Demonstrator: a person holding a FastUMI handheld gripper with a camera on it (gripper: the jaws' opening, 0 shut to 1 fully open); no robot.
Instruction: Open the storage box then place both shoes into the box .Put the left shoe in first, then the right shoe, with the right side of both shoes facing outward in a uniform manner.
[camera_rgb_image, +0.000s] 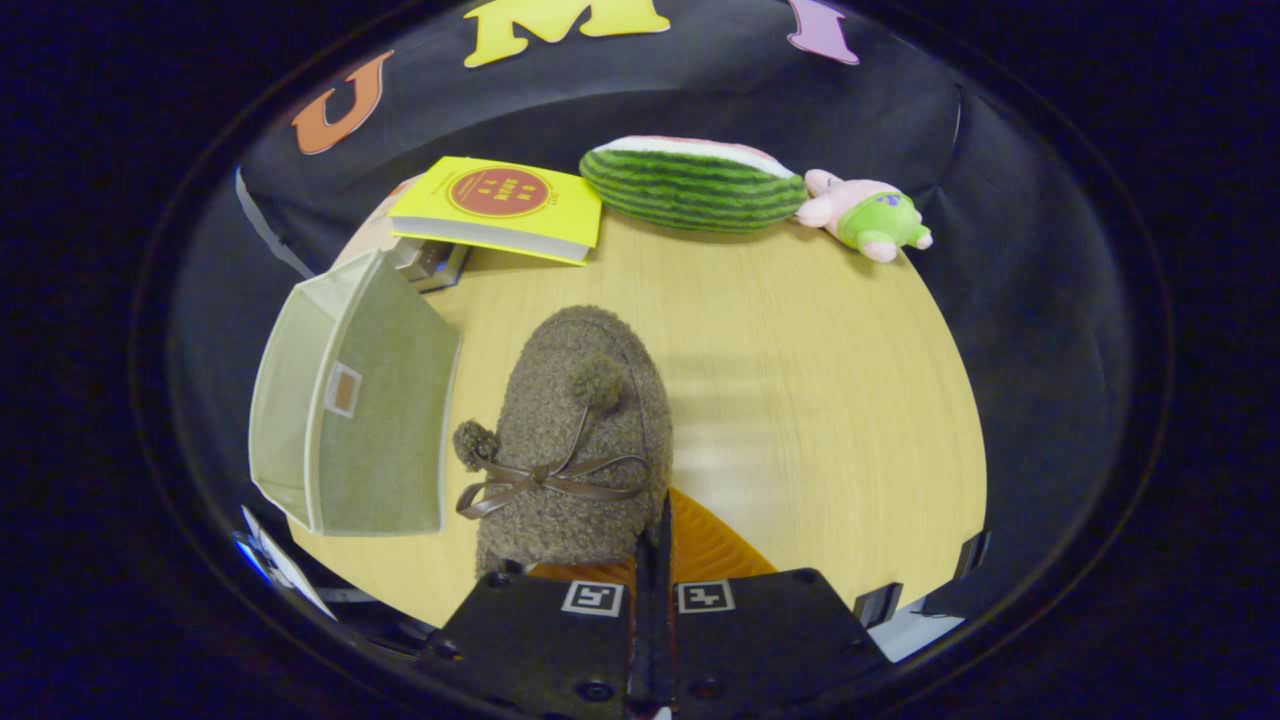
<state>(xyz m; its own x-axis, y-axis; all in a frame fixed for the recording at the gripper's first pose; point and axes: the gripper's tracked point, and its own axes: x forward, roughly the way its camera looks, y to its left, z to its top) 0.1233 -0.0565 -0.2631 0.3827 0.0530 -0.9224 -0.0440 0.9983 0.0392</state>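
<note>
Your tongs (652, 545) are clamped together on the rim of a fuzzy brown shoe (575, 440), held above the desk (800, 380); the storage box (350, 410) sits open just left of it, interior not visible. By the look of it, opening is done; this shoe's placement and possibly the other's remain.

A pale wooden tabletop (800, 400) with a rounded edge is seen, and on it a grey-green fabric storage box (350, 420) is set, open at the top. Just beside the box, a fuzzy brown slipper (570, 440) with pompoms and a ribbon bow is laid, toe pointing away. Further back, a yellow book (500, 205) is propped on something unclear, then a striped green watermelon-slice plush (690, 185), and a pink-and-green stuffed toy (868, 215) touching it.
</note>
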